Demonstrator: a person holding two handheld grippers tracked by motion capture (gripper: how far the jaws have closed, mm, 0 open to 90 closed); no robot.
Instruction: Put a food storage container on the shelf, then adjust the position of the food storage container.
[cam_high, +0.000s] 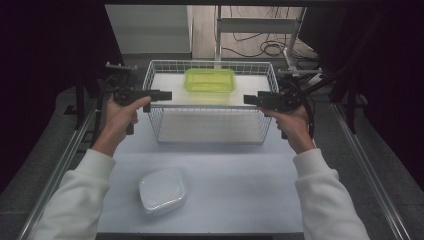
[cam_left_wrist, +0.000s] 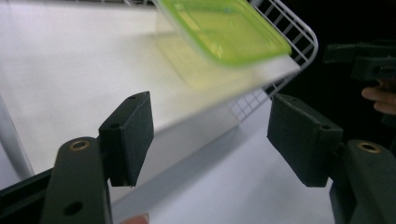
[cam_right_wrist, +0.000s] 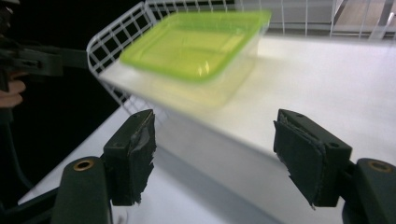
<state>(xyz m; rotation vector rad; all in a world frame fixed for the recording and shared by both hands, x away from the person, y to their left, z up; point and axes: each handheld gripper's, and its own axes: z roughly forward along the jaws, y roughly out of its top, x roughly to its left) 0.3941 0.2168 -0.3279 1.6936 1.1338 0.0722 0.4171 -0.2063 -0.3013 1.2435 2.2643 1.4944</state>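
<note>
A clear container with a lime-green lid (cam_high: 210, 80) rests on a white board inside a white wire basket (cam_high: 155, 107) at the back of the table. My left gripper (cam_high: 165, 95) is level at the basket's left side, its jaws open and nothing between them. Opposite it, at the right side, my right gripper (cam_high: 248, 99) is also open and empty. In the left gripper view the green-lidded container (cam_left_wrist: 229, 28) lies beyond the open left gripper (cam_left_wrist: 212, 126). In the right gripper view the container (cam_right_wrist: 196, 44) sits past the open right gripper (cam_right_wrist: 217, 149).
A white lidded tub (cam_high: 161, 190) lies on the white table (cam_high: 240, 190) near the front left. Metal rails run along both table sides. Cables and a stand sit on the floor behind the basket.
</note>
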